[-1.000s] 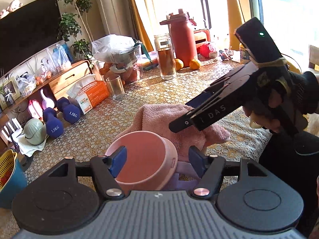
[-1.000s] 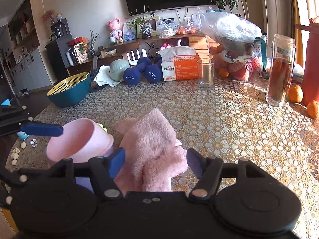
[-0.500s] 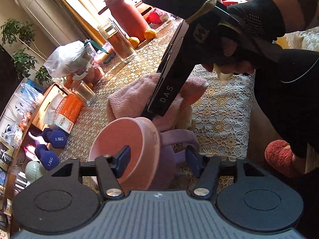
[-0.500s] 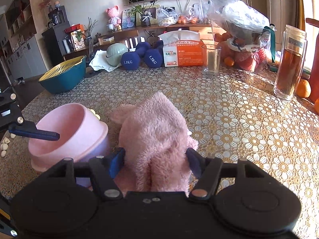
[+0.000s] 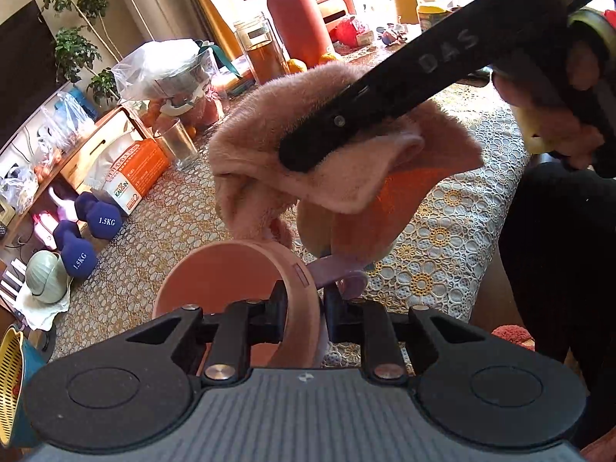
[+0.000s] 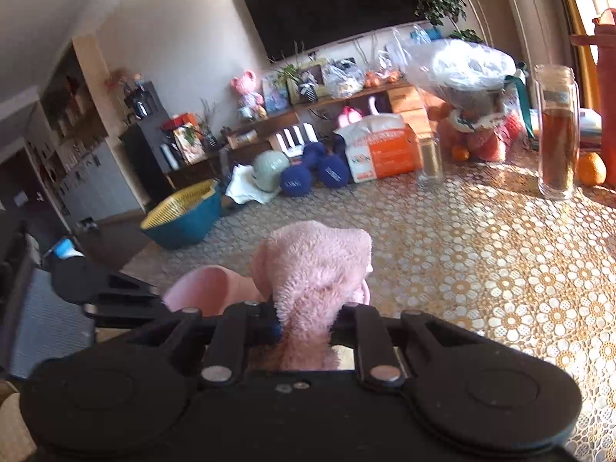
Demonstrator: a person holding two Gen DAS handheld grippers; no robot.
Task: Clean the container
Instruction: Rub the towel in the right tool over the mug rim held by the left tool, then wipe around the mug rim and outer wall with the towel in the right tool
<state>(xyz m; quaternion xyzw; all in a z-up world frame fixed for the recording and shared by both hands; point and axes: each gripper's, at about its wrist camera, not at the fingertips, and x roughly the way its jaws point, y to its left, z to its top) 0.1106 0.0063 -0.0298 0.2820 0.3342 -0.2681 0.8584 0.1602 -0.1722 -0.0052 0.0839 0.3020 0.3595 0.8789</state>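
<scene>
A pink container point(image 5: 231, 273) with a purple handle point(image 5: 338, 269) is held above the table, its opening facing up. My left gripper point(image 5: 302, 306) is shut on the container's right rim, one finger inside and one outside. In the right wrist view my right gripper point(image 6: 308, 317) is shut on a fluffy pink towel point(image 6: 315, 265), with the pink container point(image 6: 200, 288) just to its left. From the left wrist view, the right gripper point(image 5: 304, 154) holds the towel point(image 5: 269, 154) lifted just above and behind the container.
On the patterned tablecloth point(image 6: 481, 254) stand a glass point(image 6: 429, 158), a jar of brown liquid point(image 6: 556, 134), oranges point(image 6: 591, 169), a bagged pot point(image 6: 473, 88) and an orange tissue box point(image 6: 381, 150). Blue dumbbells point(image 5: 90, 231) and a teal basket point(image 6: 184, 215) lie at the far left.
Both grippers have shut: the left on the container's rim, the right on the towel. The towel has been lifted off the table and hangs over the container, which is also raised.
</scene>
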